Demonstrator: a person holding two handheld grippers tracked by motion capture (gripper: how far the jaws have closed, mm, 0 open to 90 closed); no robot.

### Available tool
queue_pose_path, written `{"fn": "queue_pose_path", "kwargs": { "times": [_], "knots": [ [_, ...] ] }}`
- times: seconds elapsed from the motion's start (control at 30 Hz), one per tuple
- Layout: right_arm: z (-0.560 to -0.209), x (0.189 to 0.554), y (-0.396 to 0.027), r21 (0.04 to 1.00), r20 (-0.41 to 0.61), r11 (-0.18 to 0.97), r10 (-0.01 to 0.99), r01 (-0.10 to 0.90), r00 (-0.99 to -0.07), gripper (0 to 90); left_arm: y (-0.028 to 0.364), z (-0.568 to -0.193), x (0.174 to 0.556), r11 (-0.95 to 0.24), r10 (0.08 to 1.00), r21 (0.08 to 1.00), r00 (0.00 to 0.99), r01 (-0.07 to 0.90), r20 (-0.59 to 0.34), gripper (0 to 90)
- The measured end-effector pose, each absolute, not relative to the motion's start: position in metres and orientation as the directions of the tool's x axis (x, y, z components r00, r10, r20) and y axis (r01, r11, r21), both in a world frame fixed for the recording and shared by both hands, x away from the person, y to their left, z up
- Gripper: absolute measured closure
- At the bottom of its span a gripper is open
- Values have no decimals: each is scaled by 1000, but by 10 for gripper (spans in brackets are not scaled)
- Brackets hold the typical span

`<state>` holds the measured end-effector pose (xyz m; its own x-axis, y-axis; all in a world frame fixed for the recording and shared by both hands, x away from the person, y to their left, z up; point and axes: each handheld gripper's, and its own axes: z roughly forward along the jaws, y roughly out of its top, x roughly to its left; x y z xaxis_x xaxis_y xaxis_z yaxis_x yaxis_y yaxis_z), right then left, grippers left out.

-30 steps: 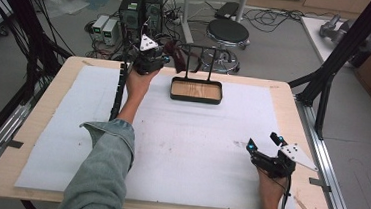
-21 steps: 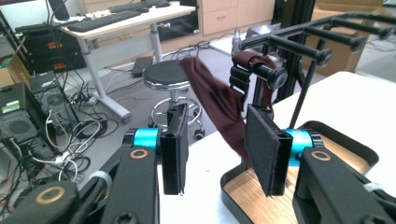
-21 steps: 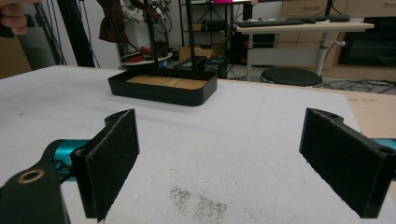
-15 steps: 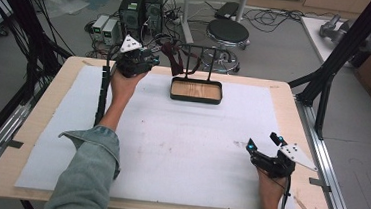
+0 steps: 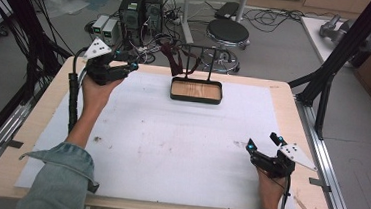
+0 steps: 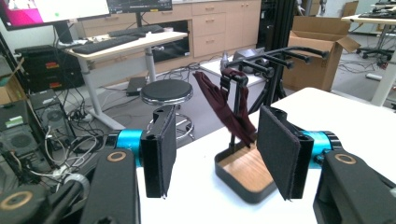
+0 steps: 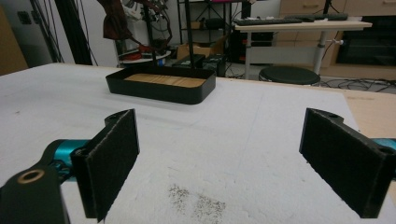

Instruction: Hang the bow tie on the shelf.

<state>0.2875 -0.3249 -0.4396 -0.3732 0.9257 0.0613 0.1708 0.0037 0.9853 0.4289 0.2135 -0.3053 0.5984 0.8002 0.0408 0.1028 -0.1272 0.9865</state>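
We are in a lab or engineering workroom: computer towers (image 5: 141, 5) stand on the floor behind the worktop (image 5: 284, 99) in a tangle of cables (image 5: 280, 15). We see desks with keyboards (image 6: 100, 44) and a monitor (image 6: 56, 10), a stool (image 5: 228, 32), cardboard boxes (image 6: 322, 32) and black frame struts (image 5: 346, 44) around the worktop.

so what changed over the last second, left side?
The left gripper pulled back leftward from the rack, where the dark red cloth hangs. Its jaws have just been opening, with nothing between them. The cloth remains draped on the rack above the tray. The right gripper kept still, open, near the table's right edge.
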Motion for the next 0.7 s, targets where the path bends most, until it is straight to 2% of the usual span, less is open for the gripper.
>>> {"fn": "queue_pose_path", "kwargs": {
  "times": [0.7],
  "knots": [
    [-440,288,-325,984,68,-2,928,176,-368,109,291,-321,330,-102,836,989,548,105,28,311]
  ]
}}
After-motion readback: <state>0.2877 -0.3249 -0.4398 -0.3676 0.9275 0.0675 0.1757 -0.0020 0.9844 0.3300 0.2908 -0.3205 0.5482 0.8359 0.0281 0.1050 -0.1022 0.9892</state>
